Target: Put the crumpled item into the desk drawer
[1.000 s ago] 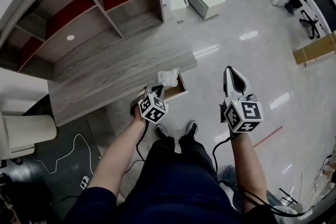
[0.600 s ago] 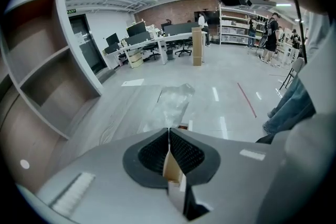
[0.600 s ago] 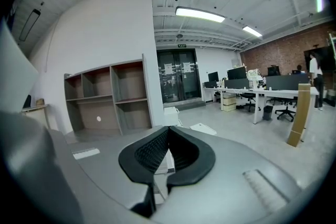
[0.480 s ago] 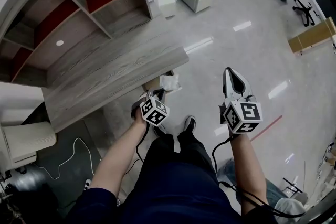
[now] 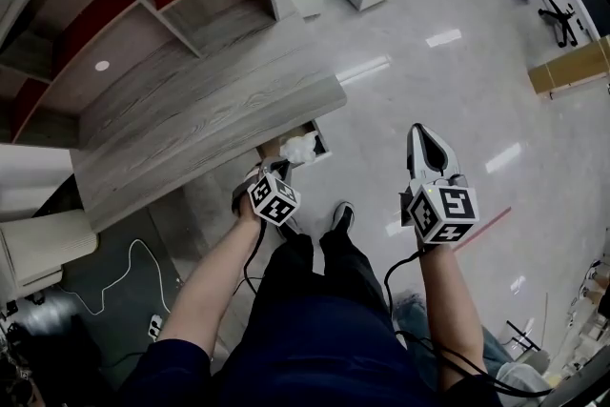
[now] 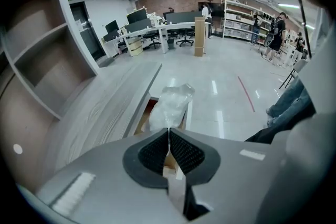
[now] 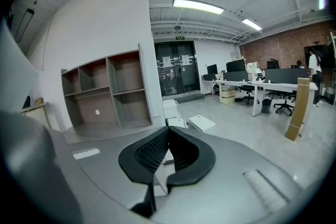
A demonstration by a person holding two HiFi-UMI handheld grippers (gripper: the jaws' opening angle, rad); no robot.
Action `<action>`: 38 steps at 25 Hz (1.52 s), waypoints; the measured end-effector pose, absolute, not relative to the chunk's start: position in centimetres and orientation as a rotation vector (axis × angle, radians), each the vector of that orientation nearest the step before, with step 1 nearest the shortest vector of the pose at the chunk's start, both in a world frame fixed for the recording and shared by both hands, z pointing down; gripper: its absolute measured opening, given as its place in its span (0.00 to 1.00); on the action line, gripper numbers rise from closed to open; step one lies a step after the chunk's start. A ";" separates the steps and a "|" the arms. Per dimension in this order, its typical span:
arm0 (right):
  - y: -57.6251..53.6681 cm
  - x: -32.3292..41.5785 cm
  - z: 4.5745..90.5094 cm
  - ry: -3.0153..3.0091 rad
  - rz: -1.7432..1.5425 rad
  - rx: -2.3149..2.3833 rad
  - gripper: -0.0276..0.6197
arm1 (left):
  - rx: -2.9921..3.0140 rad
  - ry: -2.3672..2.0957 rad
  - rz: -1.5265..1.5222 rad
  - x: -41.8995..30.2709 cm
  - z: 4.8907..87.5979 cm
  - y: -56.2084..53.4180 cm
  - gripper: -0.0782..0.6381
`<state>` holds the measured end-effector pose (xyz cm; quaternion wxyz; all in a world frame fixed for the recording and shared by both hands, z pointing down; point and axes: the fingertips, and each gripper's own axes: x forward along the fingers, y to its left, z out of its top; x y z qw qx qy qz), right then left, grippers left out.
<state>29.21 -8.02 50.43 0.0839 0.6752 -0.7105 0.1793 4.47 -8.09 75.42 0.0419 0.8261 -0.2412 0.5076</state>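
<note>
The step in hand is the carrying of the crumpled item (image 6: 173, 104) to the drawer (image 6: 145, 119). The left claw (image 6: 169, 131) has its jaws pressed together on a thin lower fold of the item, a clear, wrinkled piece that looks like plastic film. The rest of the item stands out just beyond the tips of this claw. It hangs in front of the open drawer and partly above it, and it does not seem to rest inside yet.

The drawer is pulled out from under the edge of the counter (image 5: 210, 119), directly ahead of the left claw and a little lower. Its brown inside shows on both sides of the item. The part that shows looks bare, but the item hides the middle.

The right claw (image 7: 167, 131) has its jaws closed with nothing between them. It is held well apart to the side, over the floor (image 5: 448, 100).

The next move probably calls for lowering the left claw until the item is inside the drawer walls, and opening the jaws only then. The item is light, so it may cling to a pad.
</note>
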 end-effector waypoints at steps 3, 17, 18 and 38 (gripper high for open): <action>-8.7 28.7 51.5 -2.117 0.560 1.981 0.05 | 2.485 -0.757 1.562 3.5 76.5 -8.3 0.13; -9.6 28.5 56.6 -2.082 0.660 1.890 0.05 | 2.333 -0.793 1.657 2.2 82.2 -10.6 0.13; -9.6 28.6 56.8 -2.079 0.666 1.890 0.05 | 2.325 -0.802 1.664 2.2 82.4 -10.8 0.13; -11.2 26.0 55.3 -2.196 0.649 1.834 0.05 | 2.351 -0.930 1.476 2.6 76.3 -11.1 0.15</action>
